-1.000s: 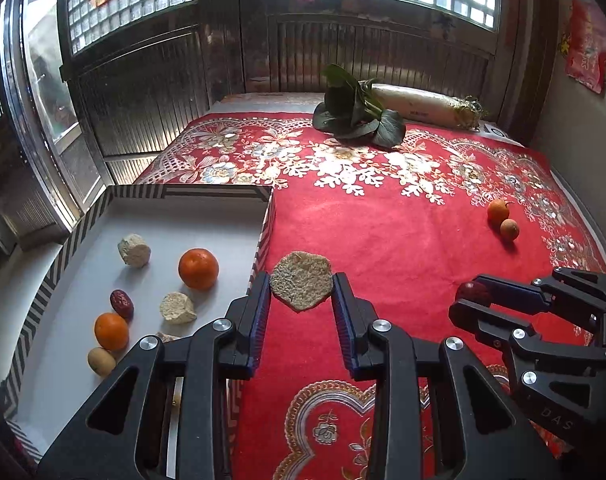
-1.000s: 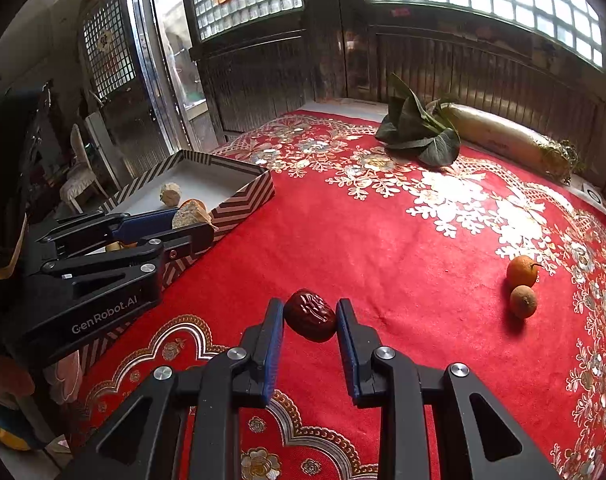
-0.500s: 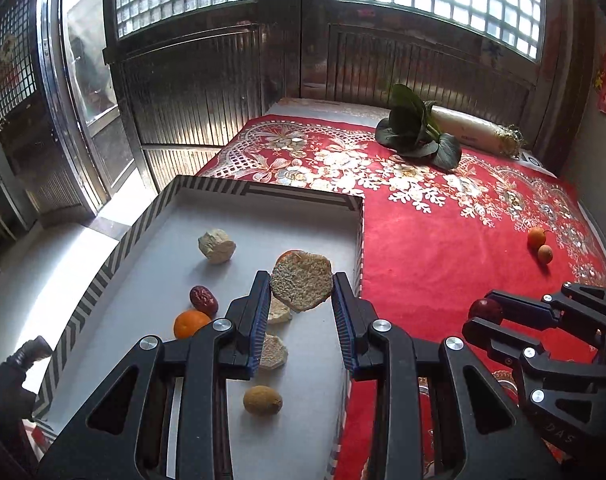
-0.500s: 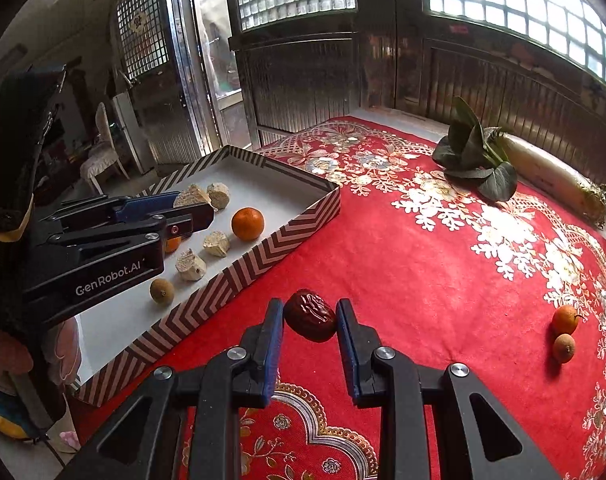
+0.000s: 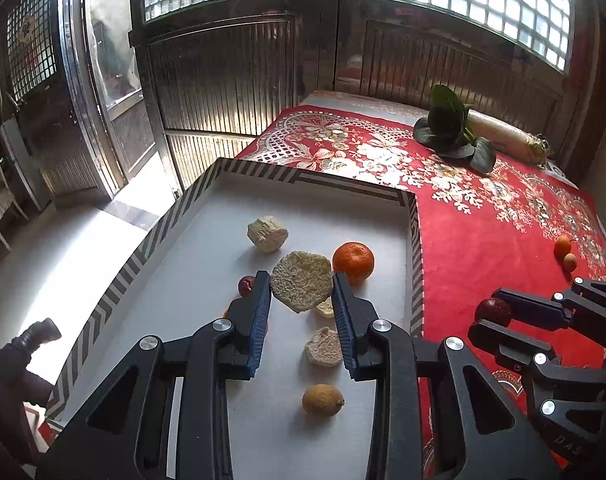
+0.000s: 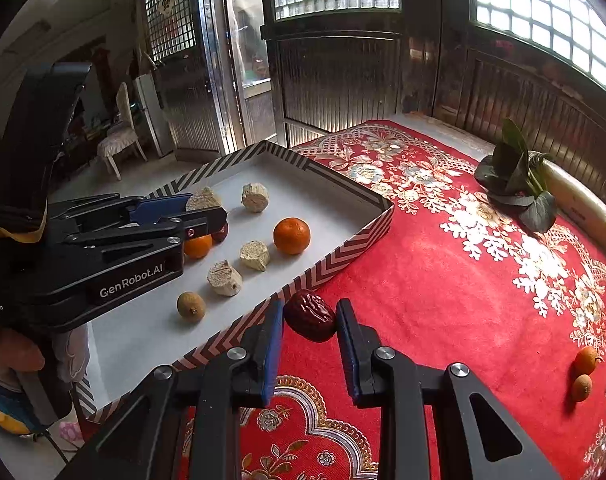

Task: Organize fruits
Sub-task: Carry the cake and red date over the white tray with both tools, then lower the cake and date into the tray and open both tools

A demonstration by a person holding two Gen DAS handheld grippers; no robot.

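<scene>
My left gripper (image 5: 301, 286) is shut on a pale crumbly chunk (image 5: 301, 280) and holds it above the white striped-rim tray (image 5: 263, 172). The tray holds an orange (image 5: 353, 262), more pale chunks (image 5: 267, 234), a red date (image 5: 246, 285) and a small brown fruit (image 5: 322, 400). My right gripper (image 6: 309, 316) is shut on a dark red date (image 6: 309, 316), just over the tray's near rim (image 6: 343, 256). Two small fruits (image 6: 585, 360) lie on the red cloth far right.
The red floral cloth (image 6: 443, 280) covers the table. A leafy green (image 6: 515, 180) and a long white radish (image 6: 583, 204) lie at the back. The tray sits at the table's left edge, with floor and a chair (image 6: 121, 136) beyond.
Both grippers have moved left toward the tray. The left one now holds its chunk over the tray's middle; the right one has brought the date to the tray's rim.
</scene>
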